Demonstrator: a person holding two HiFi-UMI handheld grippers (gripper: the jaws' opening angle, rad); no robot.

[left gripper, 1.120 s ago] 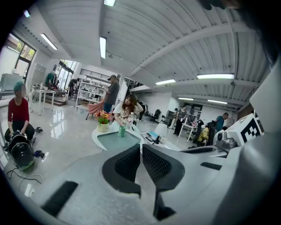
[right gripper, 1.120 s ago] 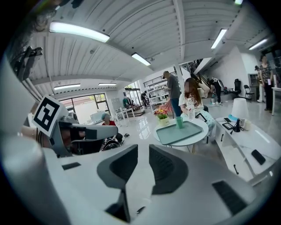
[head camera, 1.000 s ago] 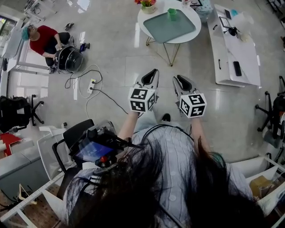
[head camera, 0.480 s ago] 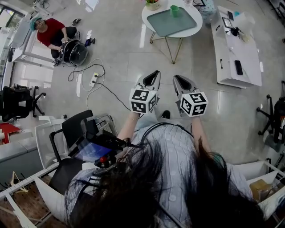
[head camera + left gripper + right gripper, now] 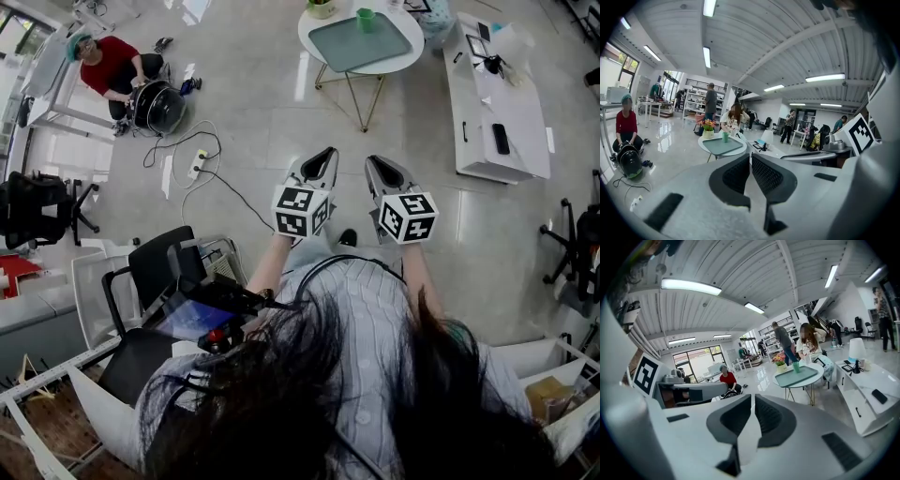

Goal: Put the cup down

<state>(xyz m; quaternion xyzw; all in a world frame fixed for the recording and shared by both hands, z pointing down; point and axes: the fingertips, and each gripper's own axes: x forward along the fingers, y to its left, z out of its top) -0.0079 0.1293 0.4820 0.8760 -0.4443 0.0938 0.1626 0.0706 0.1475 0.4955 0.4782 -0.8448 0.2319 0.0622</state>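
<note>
A green cup [image 5: 366, 19] stands upright on a teal tray [image 5: 361, 45] on a round white table [image 5: 412, 52], far ahead across the floor. Both grippers hang at waist height, well short of the table. My left gripper [image 5: 325, 151] is shut with nothing in it. Beside it, my right gripper [image 5: 374, 162] is also shut and empty. In the left gripper view the cup [image 5: 725, 137] shows small beyond the closed left gripper [image 5: 750, 156]. The right gripper view has the cup [image 5: 796, 366] on the tray [image 5: 797, 376], past the closed right gripper [image 5: 753, 398].
A person in red [image 5: 105, 66] sits on the floor at far left by a round black device [image 5: 155, 108]. A power strip with cable [image 5: 197, 171] lies on the floor. A long white bench [image 5: 492, 94] runs on the right. A black chair [image 5: 150, 277] stands near left.
The head view has shifted, so the round table and cup sit higher and a little further right in the picture. Both grippers keep their place in front of the body.
</note>
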